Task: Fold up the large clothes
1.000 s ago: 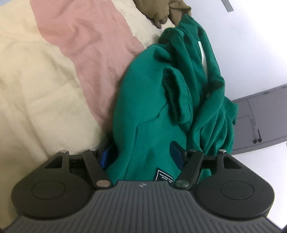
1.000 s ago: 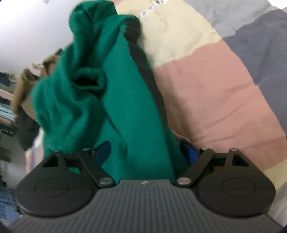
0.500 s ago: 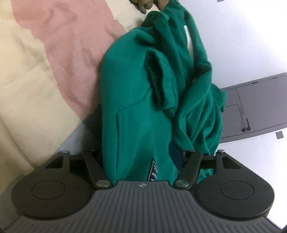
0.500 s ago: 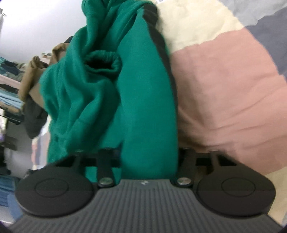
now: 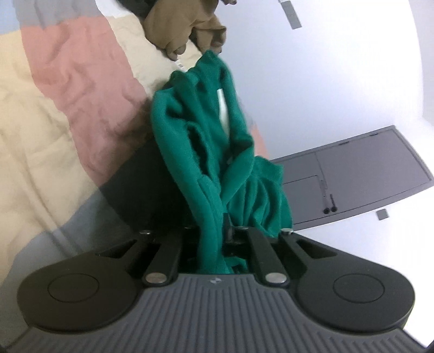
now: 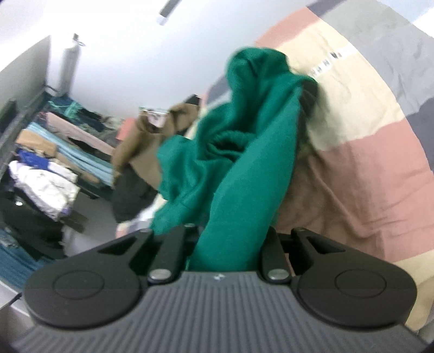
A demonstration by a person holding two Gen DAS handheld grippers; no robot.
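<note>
Left gripper [image 5: 217, 239]: jaws pressed together, pinching a thin fold of the green garment [image 5: 214, 152] at lower centre.
Right gripper [image 6: 229, 244]: jaws closing on a thicker band of the same garment [image 6: 244, 173], which fills the gap between them.
Garment, place: hangs bunched from both grippers, lifted above the quilt [image 5: 67, 103]; its far end rises toward the upper centre of each frame.
Garment, look: deep green fleece-like cloth, twisted into ropes and folds; a ribbed cuff opening [image 6: 225, 141] faces the right camera.
Left view only: a white strip [image 5: 223, 108] inside the folds; a grey panel [image 5: 352, 173] at right; a brown garment [image 5: 184, 24] at upper centre on the quilt's edge.
Right view only: stacks of clothes [image 6: 48, 168] at left, a metal bottle [image 6: 69, 65] at upper left, a brown garment [image 6: 152, 138] draped behind the green one.
Quilt: striped pink, cream and grey, wrinkled.
</note>
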